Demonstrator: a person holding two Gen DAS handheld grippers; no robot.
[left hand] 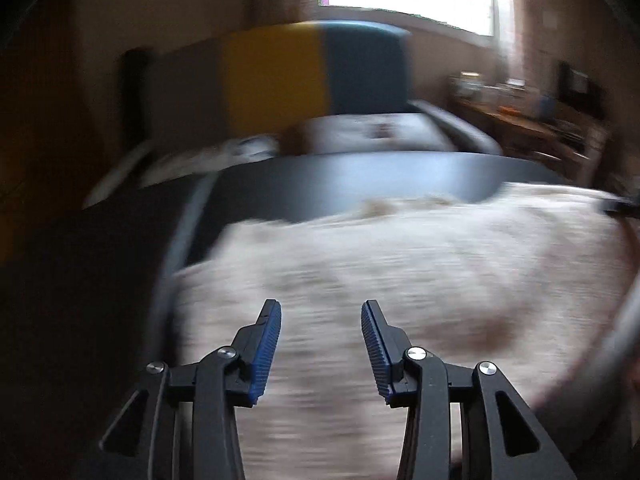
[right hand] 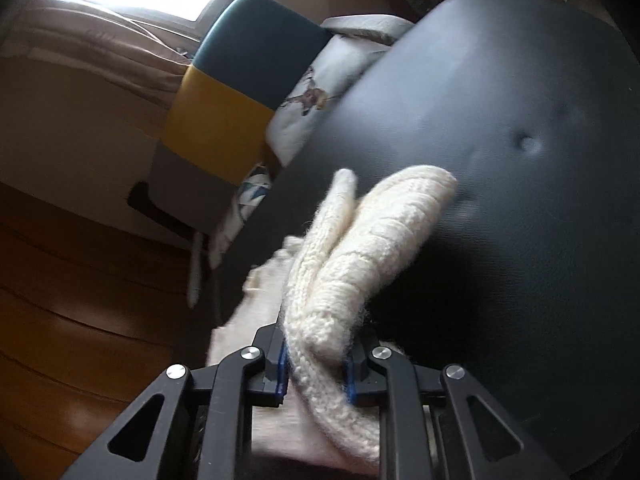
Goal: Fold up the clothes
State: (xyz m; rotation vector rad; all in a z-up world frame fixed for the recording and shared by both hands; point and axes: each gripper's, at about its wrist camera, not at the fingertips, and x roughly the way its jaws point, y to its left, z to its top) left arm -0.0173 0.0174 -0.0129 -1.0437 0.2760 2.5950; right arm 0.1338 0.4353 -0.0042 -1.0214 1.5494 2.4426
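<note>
Motion blur smears the cream knit (left hand: 400, 280) in the left wrist view — its folds unreadable; the far desk's (left hand: 532, 120) clutter too.

Sweater (left hand: 400, 272) lying on the near part of the table (left hand: 360, 176); the bed (left hand: 368, 128) behind the table, its headboard (left hand: 280, 76) further back, a desk (left hand: 532, 120) to the right.
</note>
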